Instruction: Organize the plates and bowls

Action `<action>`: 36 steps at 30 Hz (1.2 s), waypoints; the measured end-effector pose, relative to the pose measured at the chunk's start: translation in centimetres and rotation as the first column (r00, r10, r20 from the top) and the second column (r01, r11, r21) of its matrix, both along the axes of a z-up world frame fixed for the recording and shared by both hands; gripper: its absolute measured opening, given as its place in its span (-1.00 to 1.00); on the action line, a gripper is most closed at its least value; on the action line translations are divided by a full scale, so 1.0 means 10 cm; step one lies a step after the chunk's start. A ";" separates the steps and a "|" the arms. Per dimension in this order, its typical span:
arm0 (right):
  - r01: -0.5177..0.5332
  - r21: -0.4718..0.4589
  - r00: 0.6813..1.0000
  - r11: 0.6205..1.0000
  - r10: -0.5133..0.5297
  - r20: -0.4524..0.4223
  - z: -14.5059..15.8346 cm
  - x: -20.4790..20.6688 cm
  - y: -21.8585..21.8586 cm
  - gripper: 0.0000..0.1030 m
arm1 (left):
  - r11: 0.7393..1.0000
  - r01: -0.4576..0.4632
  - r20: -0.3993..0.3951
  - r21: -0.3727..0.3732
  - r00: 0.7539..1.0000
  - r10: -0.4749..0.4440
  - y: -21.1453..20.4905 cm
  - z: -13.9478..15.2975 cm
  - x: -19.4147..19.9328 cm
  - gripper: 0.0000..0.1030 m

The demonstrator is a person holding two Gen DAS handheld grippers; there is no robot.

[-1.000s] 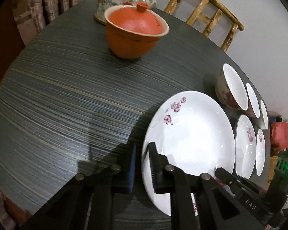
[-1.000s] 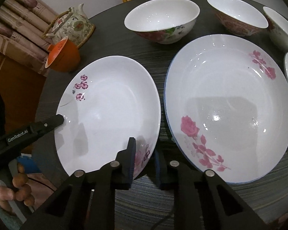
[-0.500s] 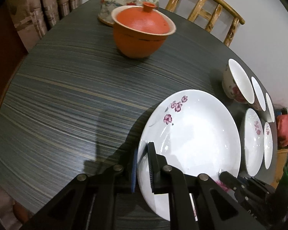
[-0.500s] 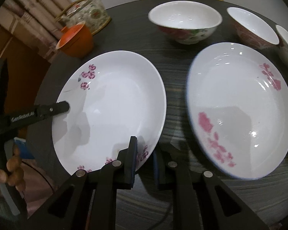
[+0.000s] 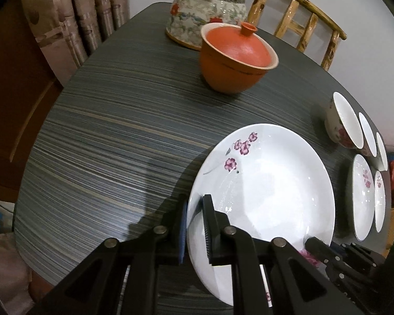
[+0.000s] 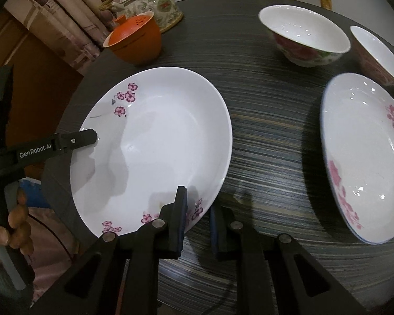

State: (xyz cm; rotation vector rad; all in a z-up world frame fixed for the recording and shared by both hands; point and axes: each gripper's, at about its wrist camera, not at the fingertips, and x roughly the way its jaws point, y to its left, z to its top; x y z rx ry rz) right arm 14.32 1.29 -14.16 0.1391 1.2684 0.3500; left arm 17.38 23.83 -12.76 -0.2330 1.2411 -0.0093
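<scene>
A white plate (image 5: 262, 183) with purple blossoms is held from both sides just above the dark striped table (image 5: 118, 144). My left gripper (image 5: 194, 223) is shut on its left rim, one finger inside the plate and one outside. The same plate (image 6: 155, 147) shows in the right wrist view, where my right gripper (image 6: 198, 220) is shut on its near rim by the blossoms. A second plate (image 6: 365, 157) with pink roses lies to the right, apart from the held one. Two flowered bowls (image 6: 304, 34) (image 6: 375, 52) stand behind it.
An orange lidded cup (image 5: 236, 60) and a flowered teapot (image 5: 205, 13) stand at the table's far left. A bamboo chair (image 5: 302, 18) is behind the table, curtains (image 5: 73, 13) to the left. A person's hand (image 6: 13, 223) holds the left gripper's handle.
Both grippers have carried the blossom plate leftward, away from the rose plate. The gap between the two plates has widened, and the orange cup is nearer in both views.
</scene>
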 end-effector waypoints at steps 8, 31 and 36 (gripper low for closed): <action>0.012 -0.002 1.000 1.000 -0.012 -0.006 0.01 0.04 0.14 -0.72 | 1.000 -0.014 0.009 0.027 1.000 0.014 0.09 -0.01 0.05 -0.75; 0.003 -0.006 1.000 1.000 -0.003 0.006 0.07 -0.03 0.03 -0.34 | 0.988 0.002 0.056 0.157 0.998 -0.011 0.05 0.11 -0.16 -0.72; -0.008 -0.034 0.998 0.999 0.010 0.060 0.26 -0.13 -0.11 -0.34 | 0.969 -0.057 0.117 0.241 0.993 0.030 0.04 0.33 -0.26 -0.72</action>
